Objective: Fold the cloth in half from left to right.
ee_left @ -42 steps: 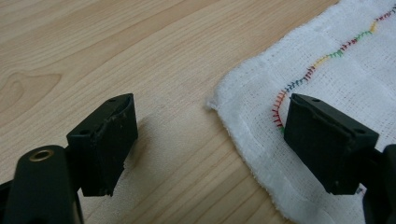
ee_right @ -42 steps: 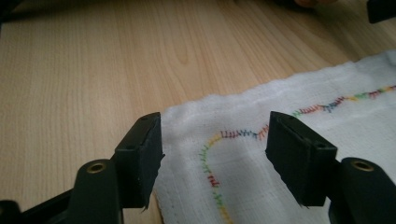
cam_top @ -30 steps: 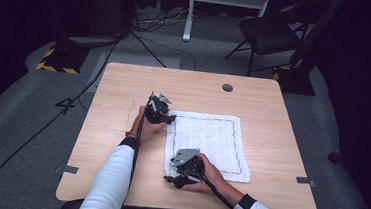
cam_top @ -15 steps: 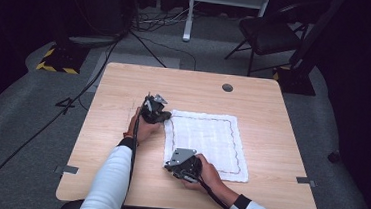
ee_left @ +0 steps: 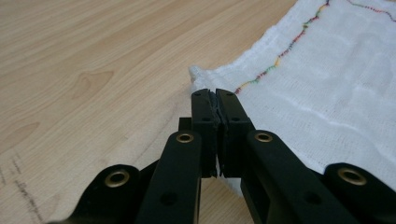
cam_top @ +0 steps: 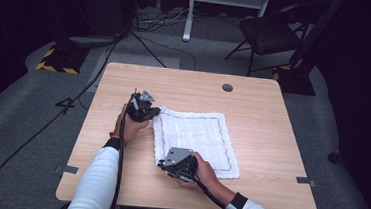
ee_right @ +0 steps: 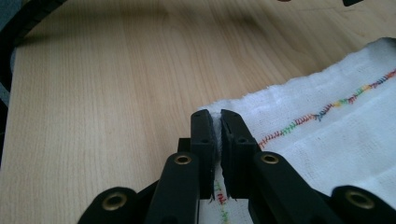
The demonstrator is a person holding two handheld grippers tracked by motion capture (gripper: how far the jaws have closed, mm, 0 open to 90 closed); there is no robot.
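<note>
Overhead, the white cloth (cam_top: pixel 195 140) lies flat on the wooden worktop (cam_top: pixel 263 110). The left gripper (cam_top: pixel 153 113) sits at the cloth's far left corner, and the right gripper (cam_top: pixel 161 166) at its near left corner. Along the left gripper (ee_left: pixel 215 95), the fingers (ee_left: pixel 203 112) have just closed and are pinched tight on the cloth (ee_left: pixel 327 93) edge near its corner. Along the right gripper (ee_right: pixel 216 114), the fingers (ee_right: pixel 203 133) have likewise just closed, clamping the hemmed cloth (ee_right: pixel 336 135) edge between them, beside the coloured stitching (ee_right: pixel 322 114).
</note>
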